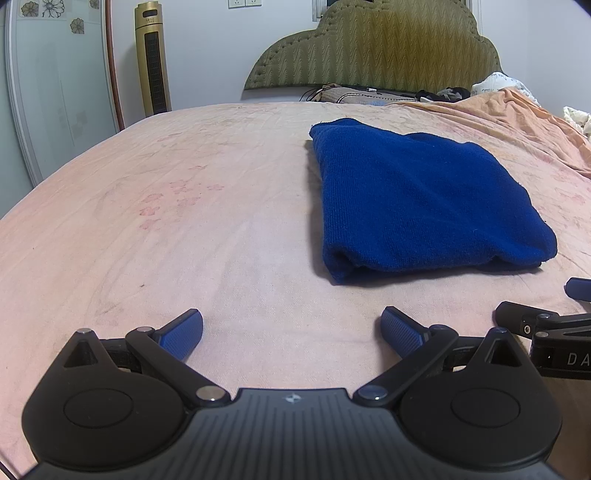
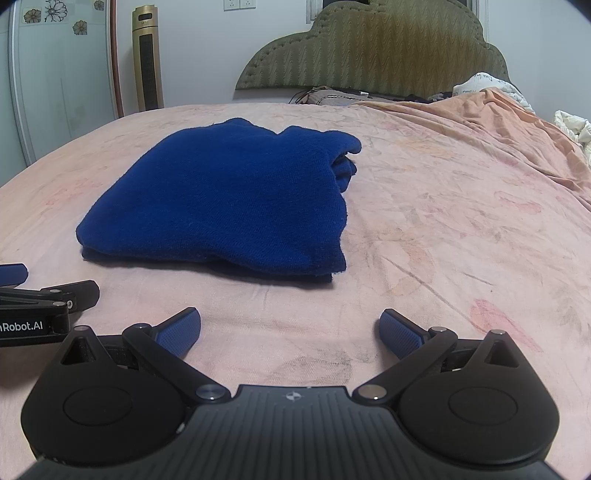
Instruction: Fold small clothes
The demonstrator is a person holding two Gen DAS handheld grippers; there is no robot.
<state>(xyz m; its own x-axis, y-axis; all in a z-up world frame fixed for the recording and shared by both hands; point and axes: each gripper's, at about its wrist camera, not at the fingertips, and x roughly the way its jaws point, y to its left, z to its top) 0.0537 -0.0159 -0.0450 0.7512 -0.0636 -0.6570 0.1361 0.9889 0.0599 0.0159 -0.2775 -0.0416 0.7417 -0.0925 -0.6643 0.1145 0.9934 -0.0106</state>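
Two grippers idle, side by side above the bed's near edge. Left gripper (image 1: 291, 326): jaws spread wide, nothing between. Right gripper (image 2: 290, 326): same, jaws wide apart and empty. Blue garment (image 1: 417, 199) folded into a thick rectangle, flat on the pink bed sheet (image 1: 166, 229) mid-bed, just ahead of both grippers, untouched. Green headboard (image 2: 373, 48) at far edge.

You face a bed (image 1: 184, 229) spread with a pale pink sheet, faintly flower-printed and creased. At its far end an olive padded headboard (image 1: 373, 51) with a scalloped top stands against a plain pale wall (image 1: 207, 44). To your left, a gold tower unit (image 1: 151, 55), perhaps a fan, stands beside a frosted, flower-patterned sliding door (image 1: 55, 85). Two sockets (image 2: 239, 4) sit high on the wall.
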